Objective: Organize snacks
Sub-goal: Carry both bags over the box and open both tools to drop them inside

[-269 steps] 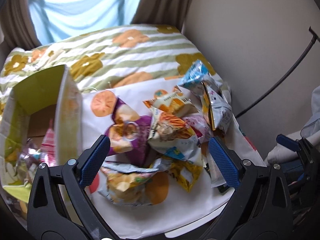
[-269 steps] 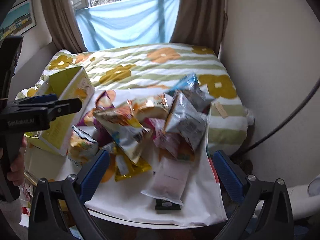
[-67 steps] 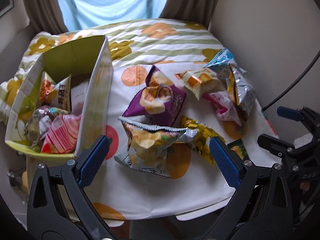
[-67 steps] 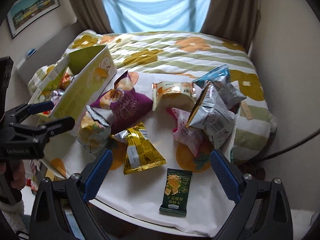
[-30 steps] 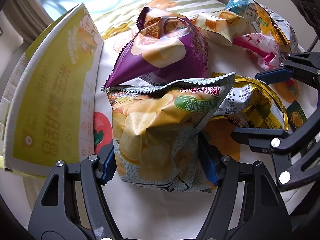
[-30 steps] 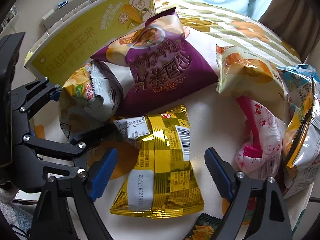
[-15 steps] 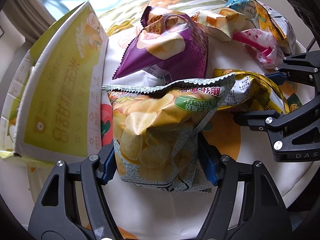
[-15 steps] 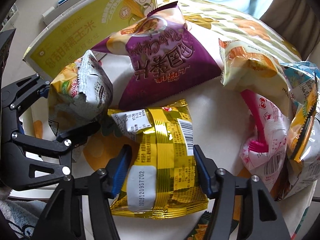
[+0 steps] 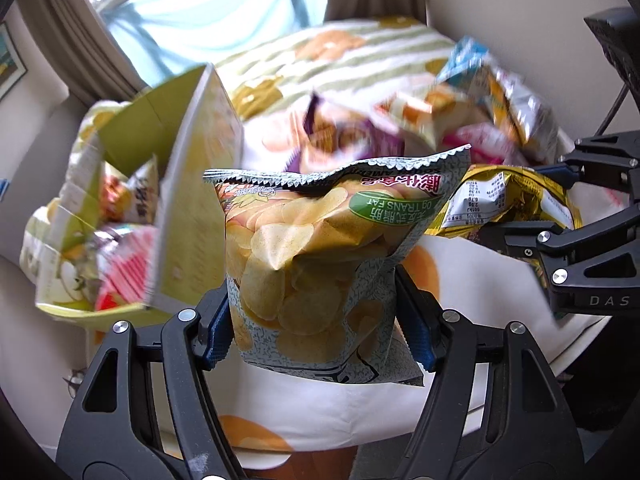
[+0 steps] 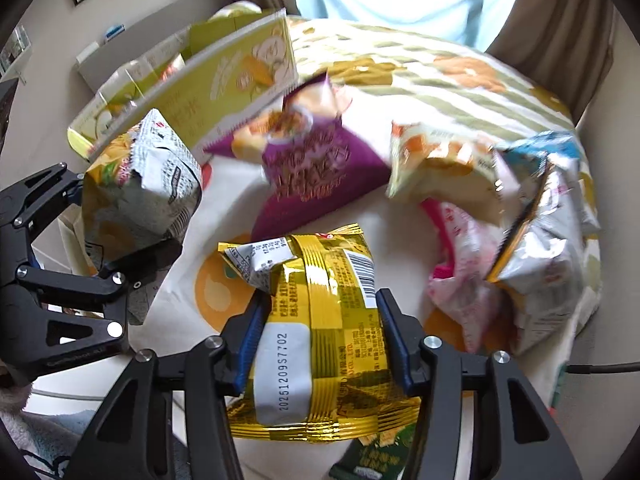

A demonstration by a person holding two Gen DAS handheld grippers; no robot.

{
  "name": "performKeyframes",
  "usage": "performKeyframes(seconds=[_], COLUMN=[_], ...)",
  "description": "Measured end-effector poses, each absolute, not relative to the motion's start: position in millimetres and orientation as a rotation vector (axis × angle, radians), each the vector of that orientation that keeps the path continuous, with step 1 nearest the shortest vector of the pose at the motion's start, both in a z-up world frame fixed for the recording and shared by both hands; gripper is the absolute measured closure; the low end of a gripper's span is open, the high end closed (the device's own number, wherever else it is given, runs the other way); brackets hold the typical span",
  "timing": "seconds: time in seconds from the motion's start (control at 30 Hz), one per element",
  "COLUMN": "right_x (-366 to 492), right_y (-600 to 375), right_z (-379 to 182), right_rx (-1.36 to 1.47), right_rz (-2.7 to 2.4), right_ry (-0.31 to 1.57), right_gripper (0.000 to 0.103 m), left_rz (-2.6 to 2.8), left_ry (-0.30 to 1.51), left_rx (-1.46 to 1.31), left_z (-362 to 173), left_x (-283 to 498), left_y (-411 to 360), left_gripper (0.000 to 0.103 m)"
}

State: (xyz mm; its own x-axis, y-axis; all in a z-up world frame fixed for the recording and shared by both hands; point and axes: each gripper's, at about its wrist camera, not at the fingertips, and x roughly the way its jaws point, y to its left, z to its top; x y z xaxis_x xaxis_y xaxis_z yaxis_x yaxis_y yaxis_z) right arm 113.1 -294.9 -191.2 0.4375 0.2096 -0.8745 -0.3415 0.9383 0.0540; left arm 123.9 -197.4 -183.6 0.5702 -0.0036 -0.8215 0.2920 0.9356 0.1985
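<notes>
Left claw (image 9: 316,320): pinching chip bag (image 9: 320,256) at frame centre, clear of the tabletop (image 9: 472,280), likely for the yellow carton (image 9: 192,216) at left. Right claw (image 10: 320,340): pinching gold packet (image 10: 320,320), lower centre, likely carton-bound too.

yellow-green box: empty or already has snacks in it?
Partly filled. In the left wrist view the open-topped yellow-green box holds several packets, including a pink striped packet; the rest is too blurred to count.

Chip bag (image 9: 316,264) and gold packet (image 10: 320,344) now gripped and lifted off the table
</notes>
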Motion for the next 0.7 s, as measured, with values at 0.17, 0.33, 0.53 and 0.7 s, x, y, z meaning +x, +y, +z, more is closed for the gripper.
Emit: performKeyframes(seconds=[0.17, 0.33, 0.53, 0.7], right_x=[108.5, 115.3, 140.0, 168.5], right_y=[-293.4, -271.2, -228.1, -178.7], right_z=[-152.9, -113.3, -77.3, -64.4], right_rx=[-0.141, -0.168, -0.155, -0.111], right_rz=[0.334, 0.329, 0.333, 0.351], right_ry=[0.992, 0.913, 0.837, 0.818], right_gripper=[0.055, 0.055, 0.055, 0.055], left_rz=[-0.159, -0.133, -0.098, -0.083], left_ry=[0.881, 0.809, 0.751, 0.742], left_rx=[0.287, 0.256, 0.220, 0.199], left_z=[-140.9, -103.2, -71.7, -56.9], left_x=[118.3, 128.7, 158.8, 184.2], left_y=[-189.8, -161.0, -103.8, -47.5], left_gripper=[0.036, 0.036, 0.036, 0.036])
